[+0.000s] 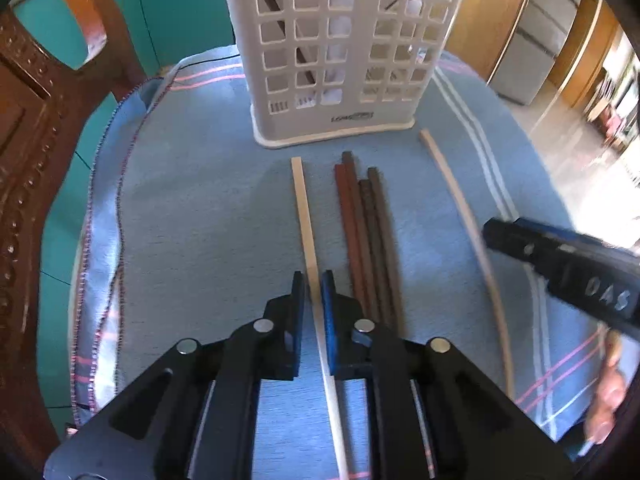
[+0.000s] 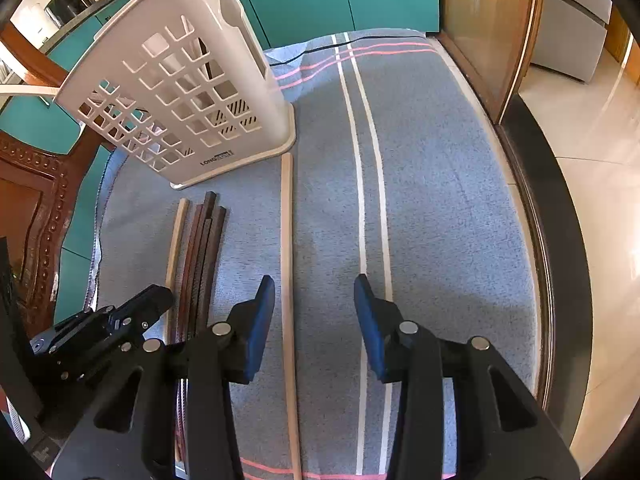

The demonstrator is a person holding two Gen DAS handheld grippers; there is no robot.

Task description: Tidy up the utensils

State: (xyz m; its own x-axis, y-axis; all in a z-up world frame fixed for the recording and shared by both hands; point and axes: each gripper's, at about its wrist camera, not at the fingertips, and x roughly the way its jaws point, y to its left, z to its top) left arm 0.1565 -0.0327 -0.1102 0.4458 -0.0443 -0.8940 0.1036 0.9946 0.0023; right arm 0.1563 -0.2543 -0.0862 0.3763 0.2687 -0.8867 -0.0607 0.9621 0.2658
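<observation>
Now left claw (image 1: 312, 292) straddles pale chopstick (image 1: 306, 216).

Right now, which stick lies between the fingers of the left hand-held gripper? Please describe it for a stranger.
Find the white utensil basket on the blue cloth. In front of it lie dark chopsticks; just left of them is one pale chopstick, running between the left hand-held gripper fingers. The other pale stick lies far right, alone.

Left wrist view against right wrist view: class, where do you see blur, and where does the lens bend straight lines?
Left wrist view: the right tool is smeared, and the right-hand pale chopstick bows. Right wrist view: mostly sharp; the cloth's white stripes curve.
</observation>
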